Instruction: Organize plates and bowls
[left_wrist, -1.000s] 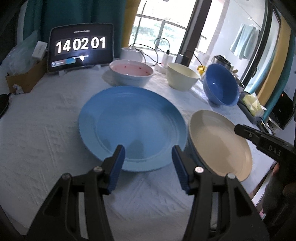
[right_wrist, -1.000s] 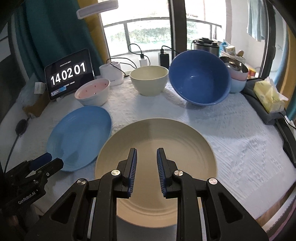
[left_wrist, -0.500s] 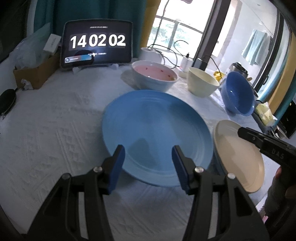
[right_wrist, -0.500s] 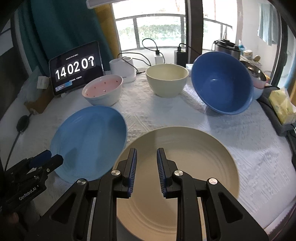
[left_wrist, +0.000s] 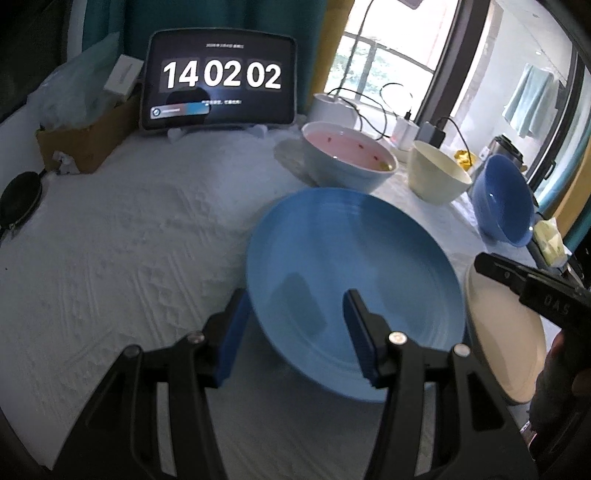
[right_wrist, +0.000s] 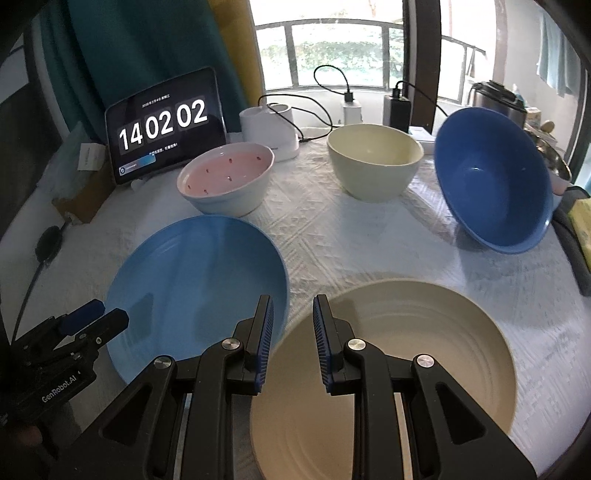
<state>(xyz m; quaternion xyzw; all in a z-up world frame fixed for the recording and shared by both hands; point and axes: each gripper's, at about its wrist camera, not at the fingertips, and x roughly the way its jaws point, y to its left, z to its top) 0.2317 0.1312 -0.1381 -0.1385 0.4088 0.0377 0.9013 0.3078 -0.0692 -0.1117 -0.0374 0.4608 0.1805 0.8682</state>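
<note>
Blue plate (right_wrist: 199, 291) taken as the landmark, lying flat and empty on the white textured tablecloth (right_wrist: 332, 236). Just beside it on the window side of the table edge, a cream plate (right_wrist: 417, 354), also empty, its rim close to the blue plate's; whether touching, hard to tell. Behind the blue plate, toward the tablet clock (right_wrist: 164, 123) reading 14 02 02, a white bowl with a pink, dotted inside (right_wrist: 227, 177), upright, nothing in it. Further along the same back row, away from the tablet, a cream bowl (right_wrist: 375, 160), upright and empty. Beyond that, well apart from the blue plate, a dark blue bowl (right_wrist: 493, 177) tipped steeply on its side, mouth facing the plates, empty, leaning back against other dishes behind it.

Left gripper (left_wrist: 293, 334) hovering over the near rim of the blue plate, jaws apart with nothing between the blue pads (left_wrist: 231, 343), not pressing on the plate. Right gripper (right_wrist: 293, 341) poised above the gap between the blue plate and the cream plate, jaws narrowly parted, gripping nothing.
</note>
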